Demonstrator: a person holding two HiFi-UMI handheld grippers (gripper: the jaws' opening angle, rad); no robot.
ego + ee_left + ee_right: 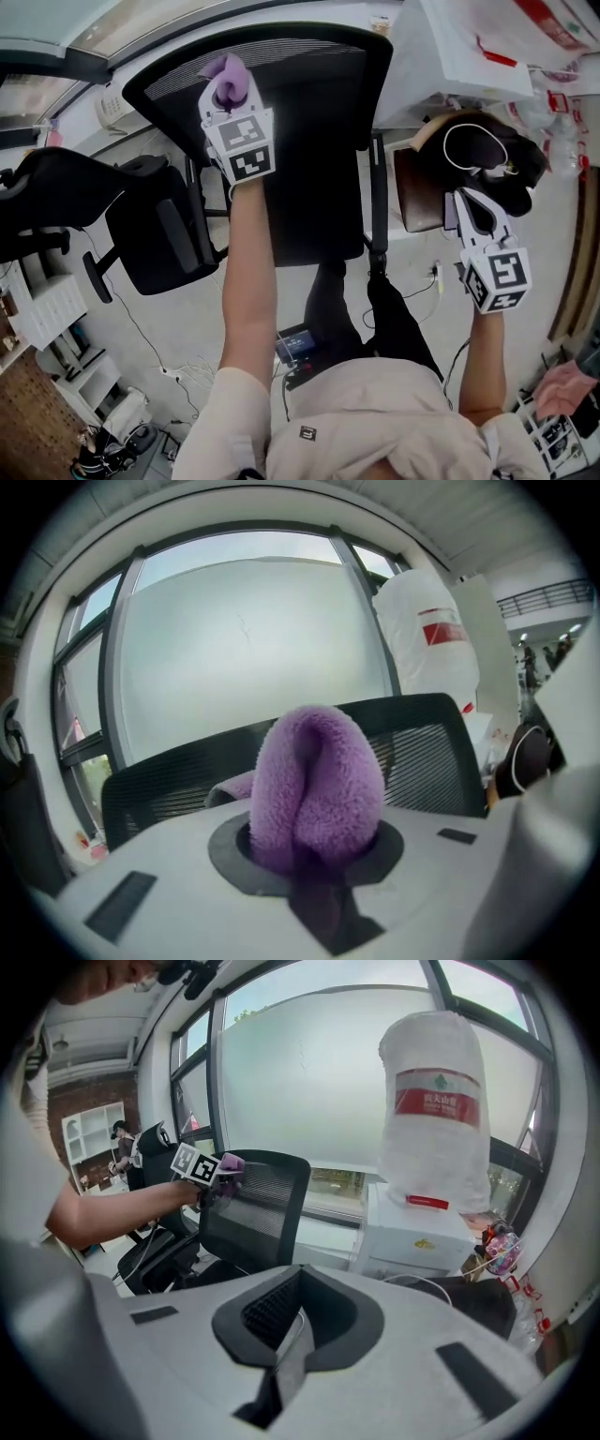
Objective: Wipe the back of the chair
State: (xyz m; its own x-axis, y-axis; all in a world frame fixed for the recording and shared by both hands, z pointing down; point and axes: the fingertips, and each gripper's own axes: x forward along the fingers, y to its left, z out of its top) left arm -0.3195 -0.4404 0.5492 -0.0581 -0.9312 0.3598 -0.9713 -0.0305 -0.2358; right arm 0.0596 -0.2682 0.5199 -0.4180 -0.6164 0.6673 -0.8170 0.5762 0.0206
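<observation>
Right inside left claw (225, 94): purple cloth (319, 771)

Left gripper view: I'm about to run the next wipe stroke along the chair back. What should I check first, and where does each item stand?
1. Purple cloth clamped in the left gripper: ok.
2. Cloth pressed against the mesh chair back: cannot tell; it sits at the top edge, but contact is not visible.
3. Chair back free of anything hanging on it along the stroke: ok.
4. Right gripper empty and away from the chair: ok.
5. Left forearm above the backrest, not snagged on it: ok.
</observation>
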